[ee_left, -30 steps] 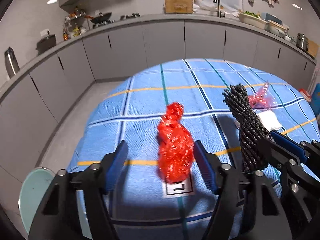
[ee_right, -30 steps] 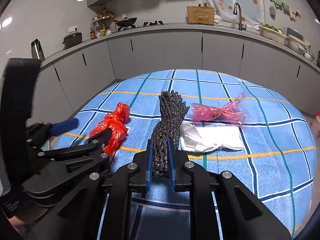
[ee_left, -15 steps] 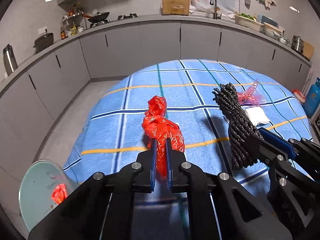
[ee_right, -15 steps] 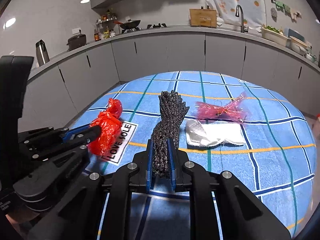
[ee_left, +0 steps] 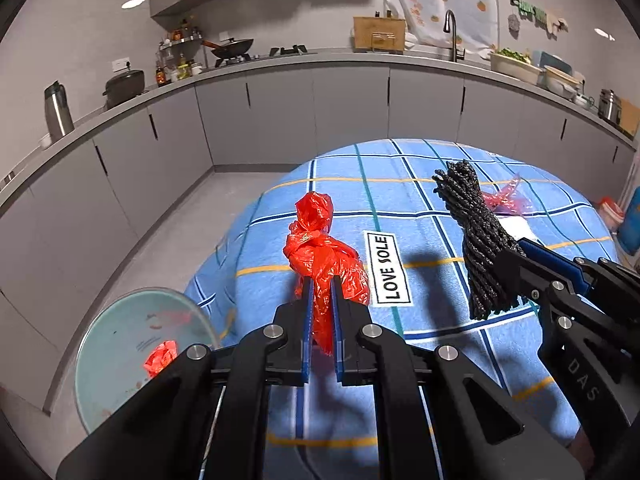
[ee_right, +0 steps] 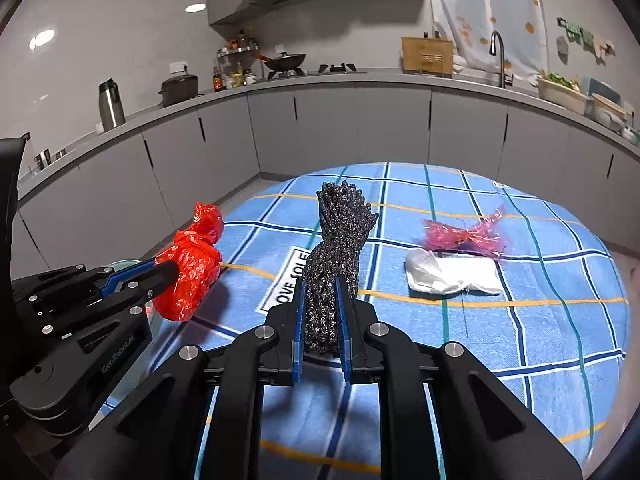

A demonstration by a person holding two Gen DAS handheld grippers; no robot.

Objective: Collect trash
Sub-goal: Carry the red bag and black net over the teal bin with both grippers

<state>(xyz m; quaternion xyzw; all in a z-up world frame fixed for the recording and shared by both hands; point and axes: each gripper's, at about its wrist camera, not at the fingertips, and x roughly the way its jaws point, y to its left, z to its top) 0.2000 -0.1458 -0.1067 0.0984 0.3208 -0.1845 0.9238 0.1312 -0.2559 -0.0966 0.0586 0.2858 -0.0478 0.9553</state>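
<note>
Bin (ee_left: 120,344) sat at eight o'clock below the left gripper (ee_left: 321,312), clamped on a red bag (ee_left: 320,248); the right gripper (ee_right: 322,312) pinched a black rope bundle (ee_right: 336,240).

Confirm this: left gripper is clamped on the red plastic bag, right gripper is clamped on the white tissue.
Wrong on the right gripper: in the right wrist view it is clamped on the black rope bundle; the white tissue lies on the tablecloth. The left gripper does clamp the red plastic bag.
</note>
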